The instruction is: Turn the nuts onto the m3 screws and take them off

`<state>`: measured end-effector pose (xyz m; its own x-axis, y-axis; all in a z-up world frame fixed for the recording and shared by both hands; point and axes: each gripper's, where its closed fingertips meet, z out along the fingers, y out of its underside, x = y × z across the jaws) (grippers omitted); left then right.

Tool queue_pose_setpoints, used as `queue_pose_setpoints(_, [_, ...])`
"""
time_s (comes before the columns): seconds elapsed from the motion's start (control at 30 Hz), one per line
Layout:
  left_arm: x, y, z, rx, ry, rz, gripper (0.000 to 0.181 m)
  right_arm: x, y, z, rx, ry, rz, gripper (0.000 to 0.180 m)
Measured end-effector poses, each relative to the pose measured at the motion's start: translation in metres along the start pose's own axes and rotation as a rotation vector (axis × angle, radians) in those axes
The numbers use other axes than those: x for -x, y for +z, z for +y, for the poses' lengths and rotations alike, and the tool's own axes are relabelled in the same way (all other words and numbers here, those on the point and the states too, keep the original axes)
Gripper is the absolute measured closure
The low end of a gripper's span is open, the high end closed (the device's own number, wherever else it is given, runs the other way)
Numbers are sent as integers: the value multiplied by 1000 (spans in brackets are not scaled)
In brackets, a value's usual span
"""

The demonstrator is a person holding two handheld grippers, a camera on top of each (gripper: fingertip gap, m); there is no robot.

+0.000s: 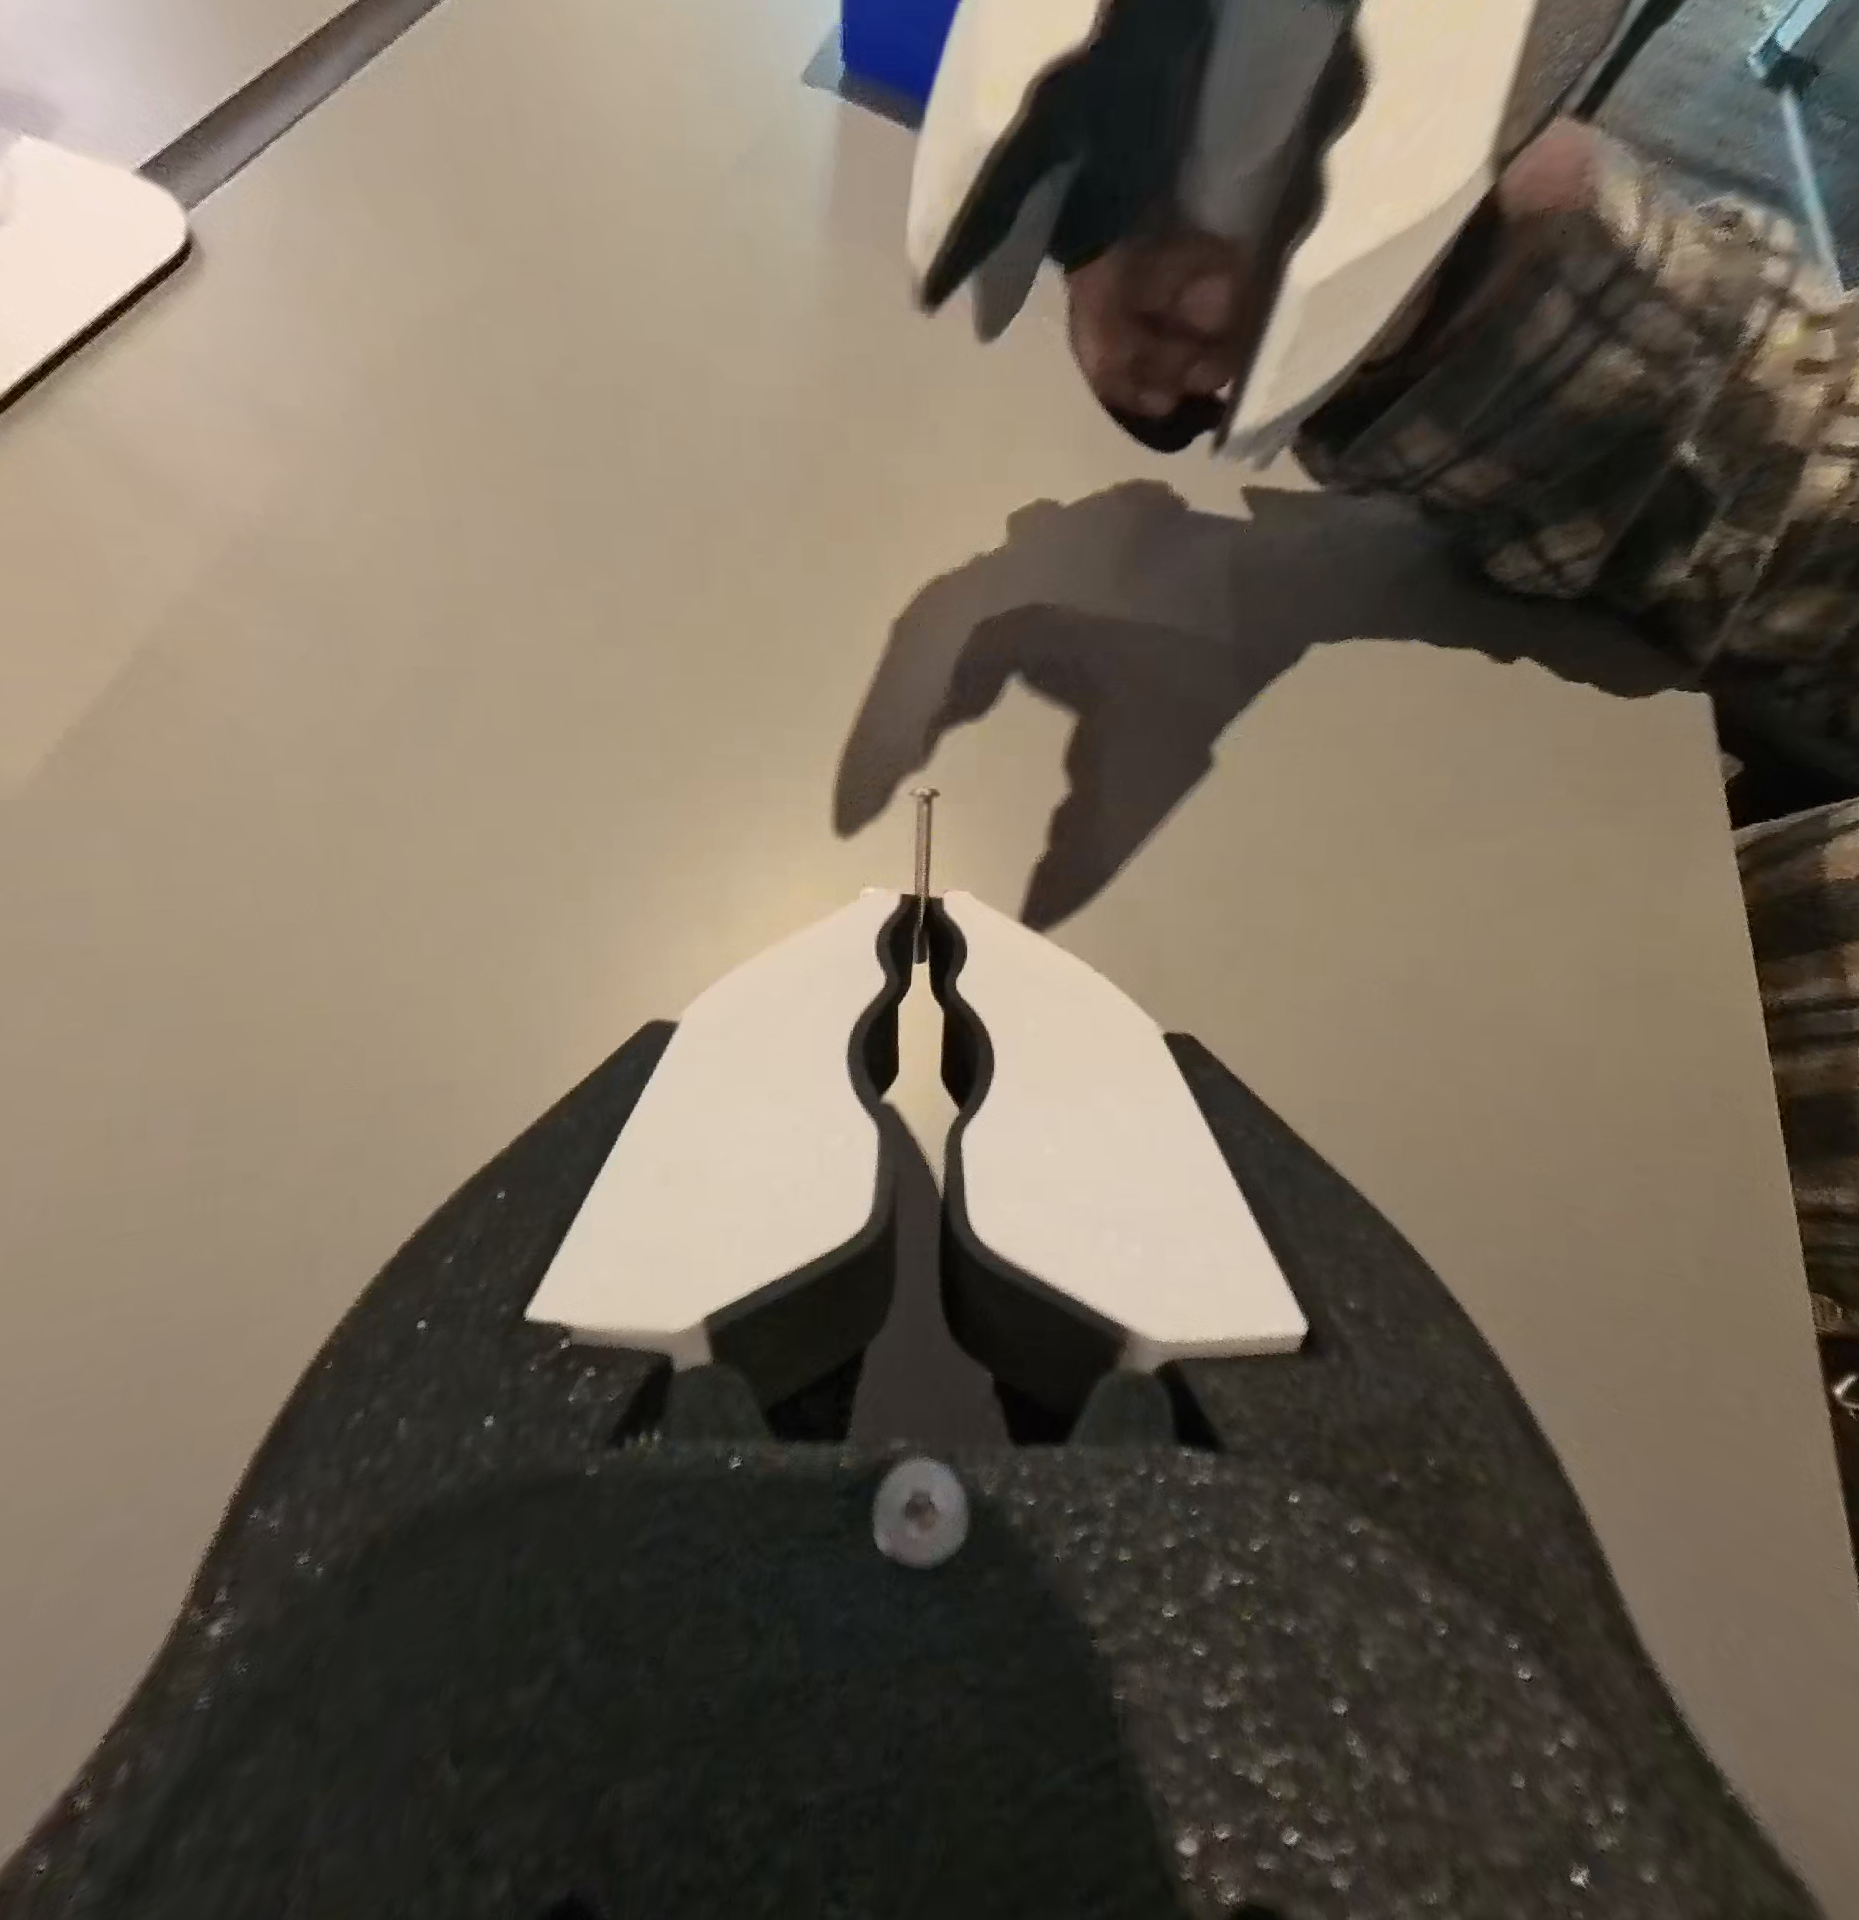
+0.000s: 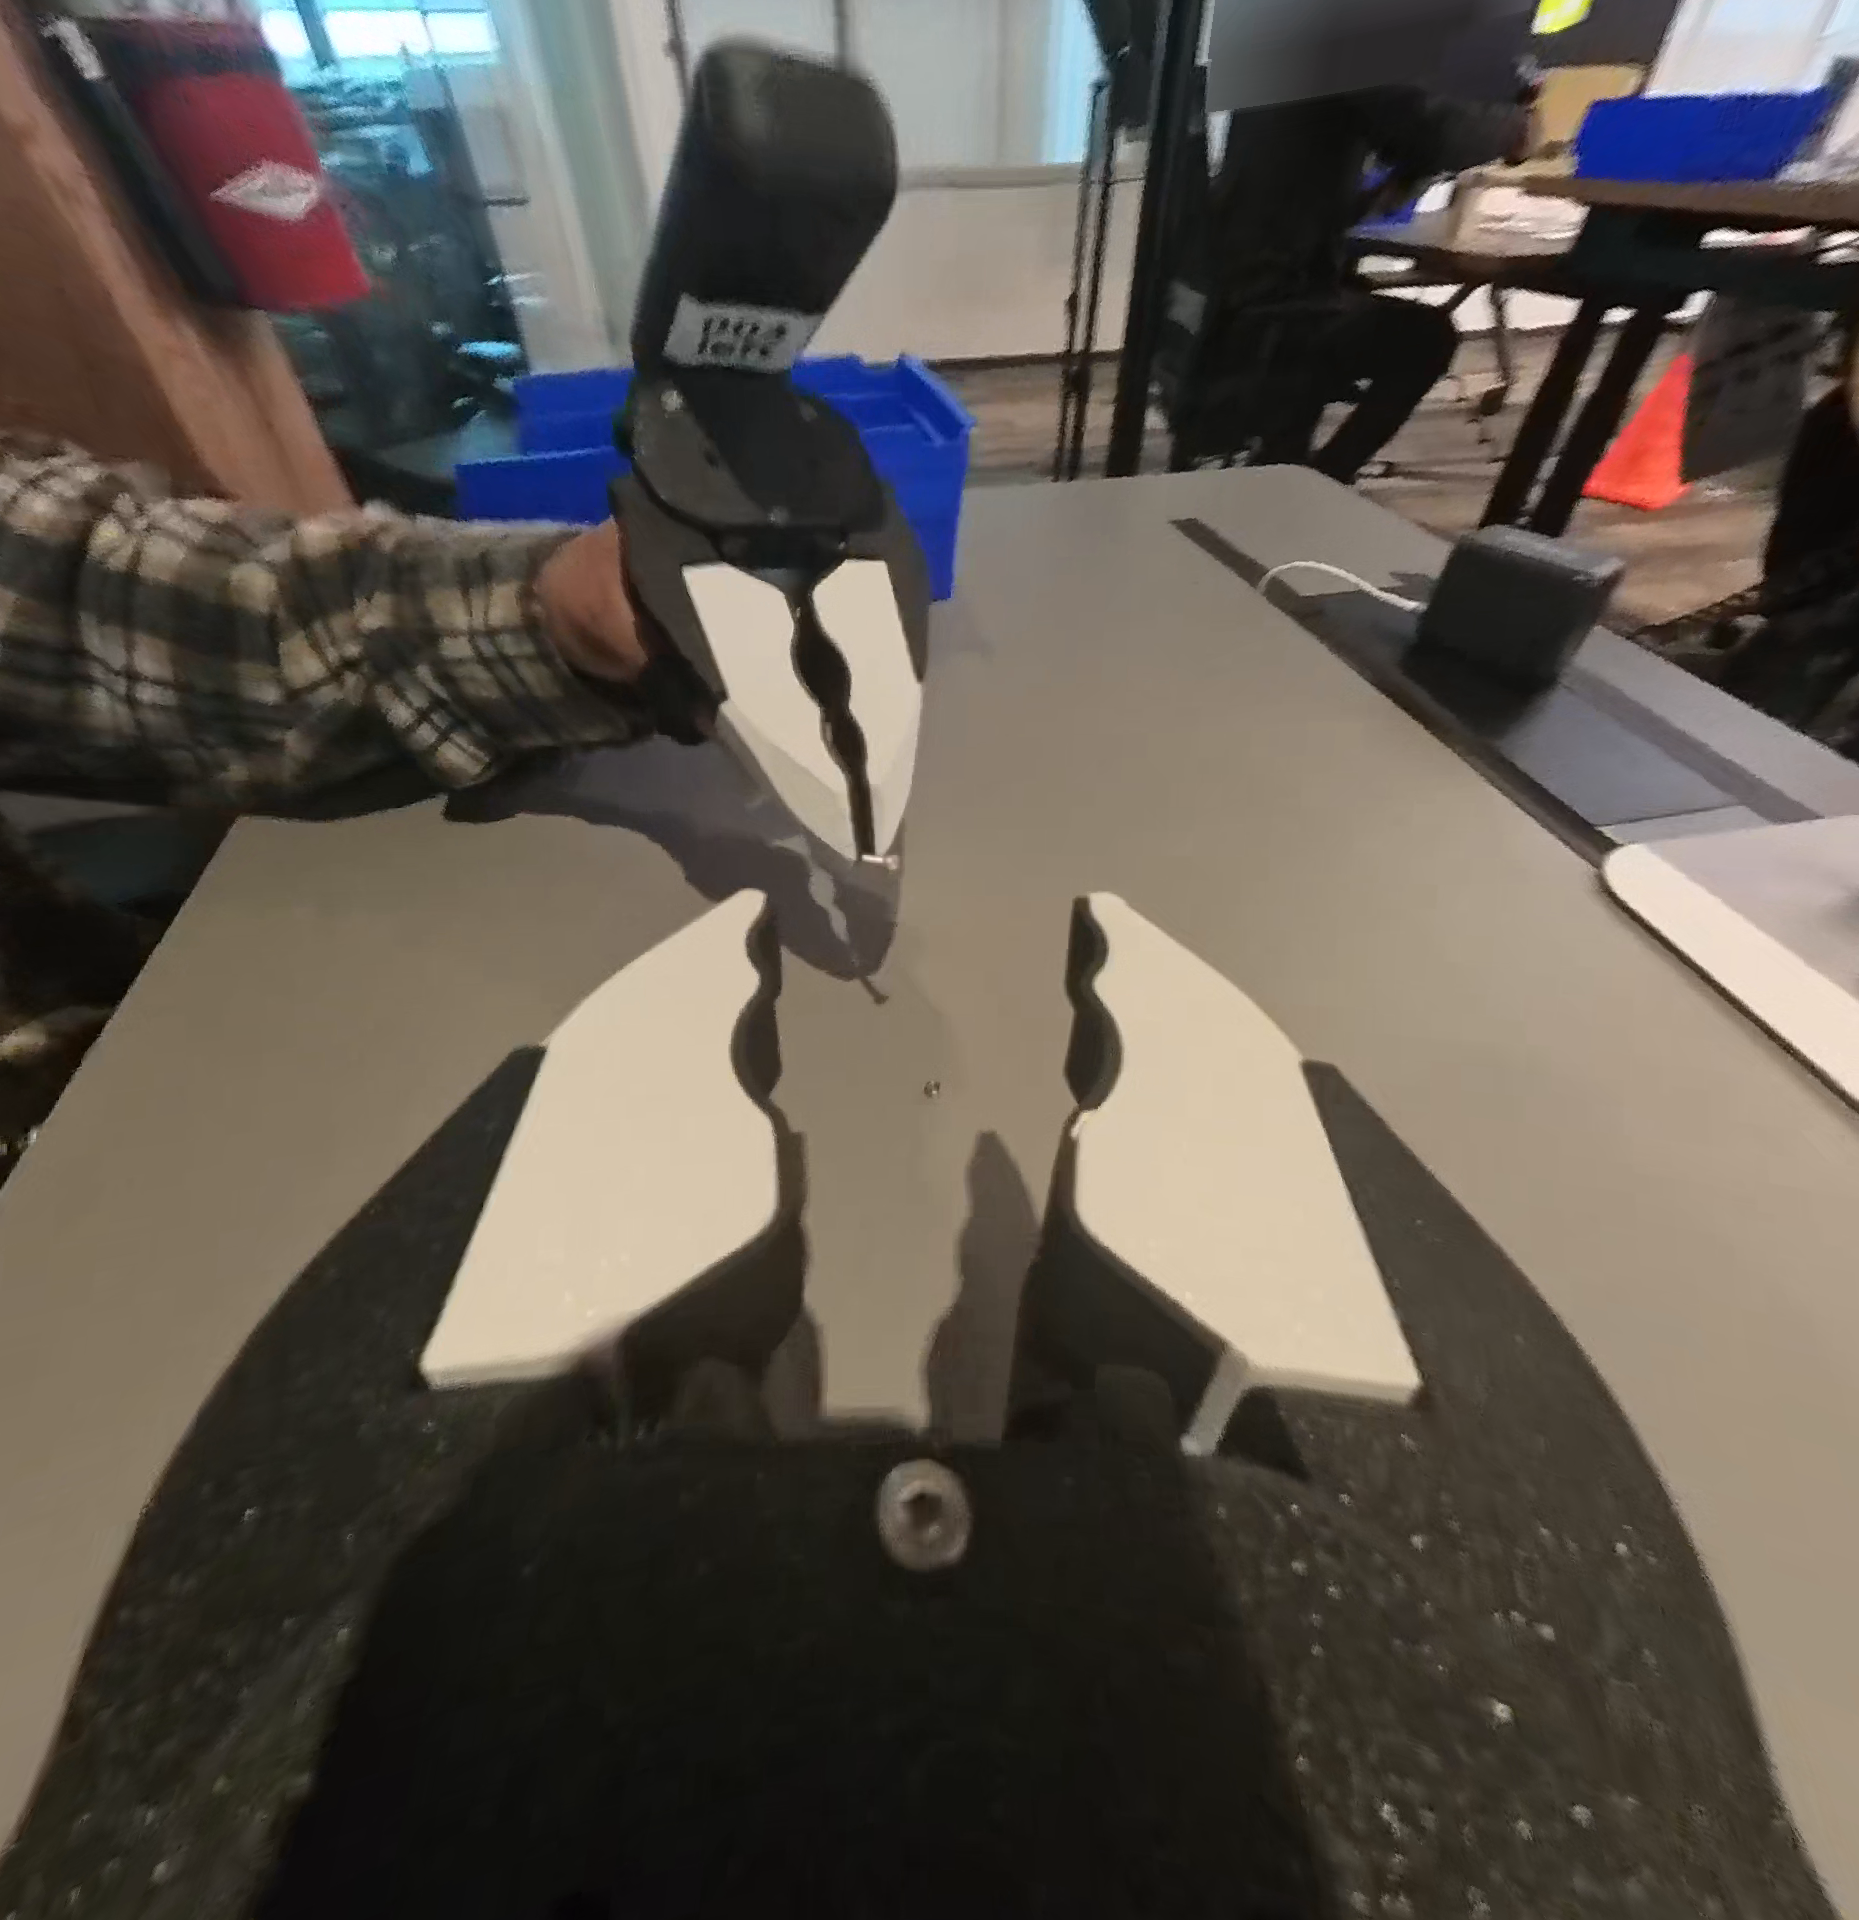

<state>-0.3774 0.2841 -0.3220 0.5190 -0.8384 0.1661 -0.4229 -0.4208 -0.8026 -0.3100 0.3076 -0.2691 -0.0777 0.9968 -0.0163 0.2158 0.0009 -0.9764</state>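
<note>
My left gripper [image 1: 920, 902] is shut on a thin metal screw [image 1: 923, 844]; the shaft sticks out past the fingertips with its head at the far end. In the right wrist view the same left gripper [image 2: 871, 850] points down at the grey table [image 2: 1216, 831], and the screw [image 2: 881, 860] shows at its tip. My right gripper [image 2: 920, 914] is open and empty, held above the table. A tiny nut [image 2: 931, 1089] lies on the table between its fingers [image 2: 634, 1122]. In the left wrist view the right gripper [image 1: 1101, 312] hovers open above the table.
A blue bin [image 2: 904, 436] stands at the table's far edge. A white flat device [image 2: 1756, 935] lies at the right, with a dark box [image 2: 1517, 613] and cable behind it. The person's plaid sleeves [image 2: 229, 623] reach in. Desks and an orange cone stand beyond.
</note>
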Motion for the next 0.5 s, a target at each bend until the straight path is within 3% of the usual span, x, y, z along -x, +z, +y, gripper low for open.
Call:
queue_pose_setpoints(0.17, [-7,7,-14,-20,21,29,179,8,20,14,74,-29,-119,138])
queue_pose_setpoints(0.5, [-21,22,-20,-4,53,85,179,16,33,27,138,-69,-186,159])
